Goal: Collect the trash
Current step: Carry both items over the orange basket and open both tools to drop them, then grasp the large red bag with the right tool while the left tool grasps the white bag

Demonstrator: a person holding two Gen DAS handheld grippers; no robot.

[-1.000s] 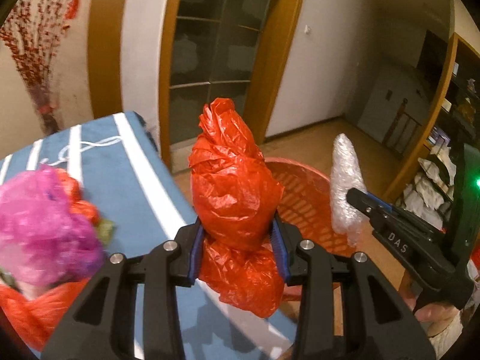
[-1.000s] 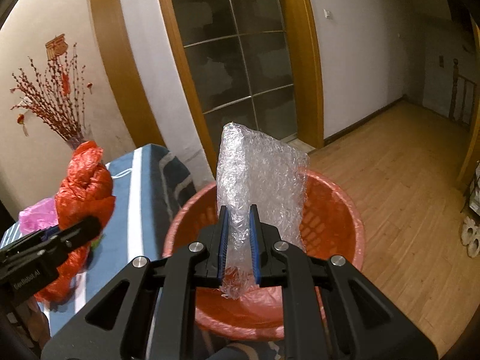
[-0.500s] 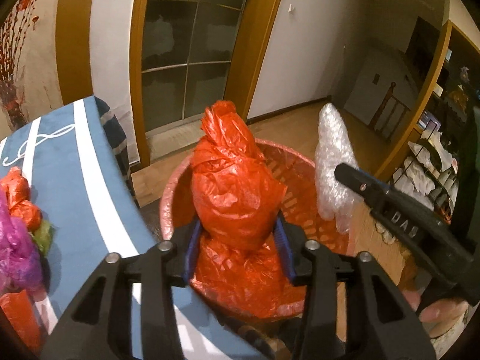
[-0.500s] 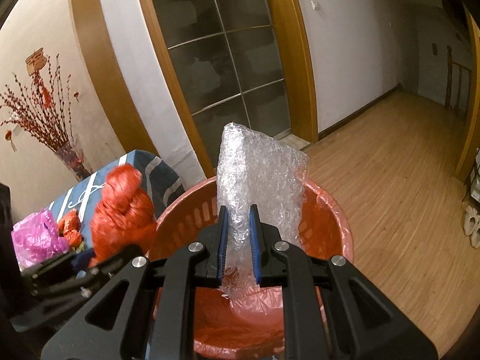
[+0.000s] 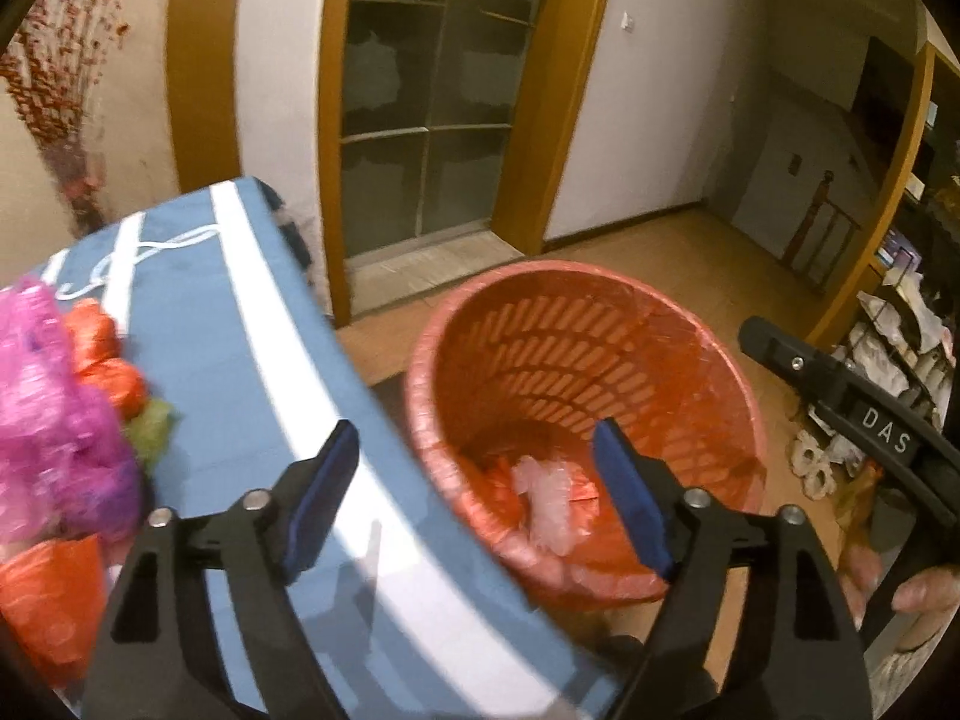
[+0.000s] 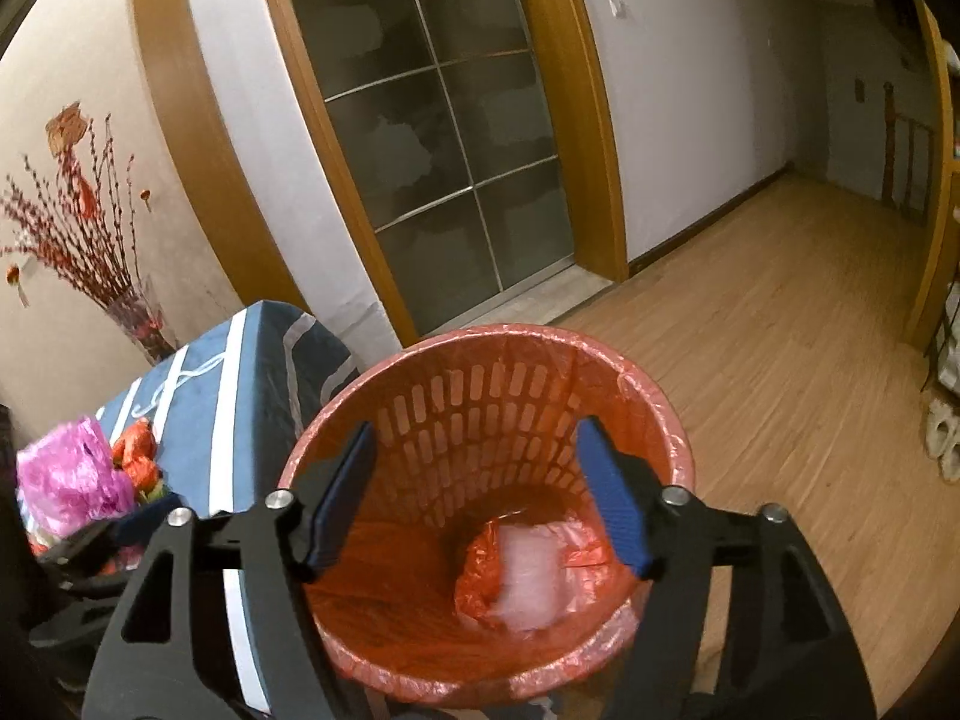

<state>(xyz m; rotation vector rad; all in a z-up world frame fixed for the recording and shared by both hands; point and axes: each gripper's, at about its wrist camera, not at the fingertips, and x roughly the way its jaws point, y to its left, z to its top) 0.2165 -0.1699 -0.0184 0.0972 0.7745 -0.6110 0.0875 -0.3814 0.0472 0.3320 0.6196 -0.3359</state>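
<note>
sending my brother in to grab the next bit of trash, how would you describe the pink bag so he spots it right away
Start at the table with the blue, white-striped cloth, just left of the red basket. The pink bag is the crumpled plastic lump at the table's near end. Small red-orange scraps lie right beside it, but it is the only bright pink, puffy piece there and the biggest.

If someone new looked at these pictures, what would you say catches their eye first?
Most likely the orange slotted basket on the wooden floor, with a red bag and clear bubble wrap lying at its bottom. Both tongs, left and right, gape open above it. Beside it, a bright pink bag sits on the blue striped tablecloth.
</note>
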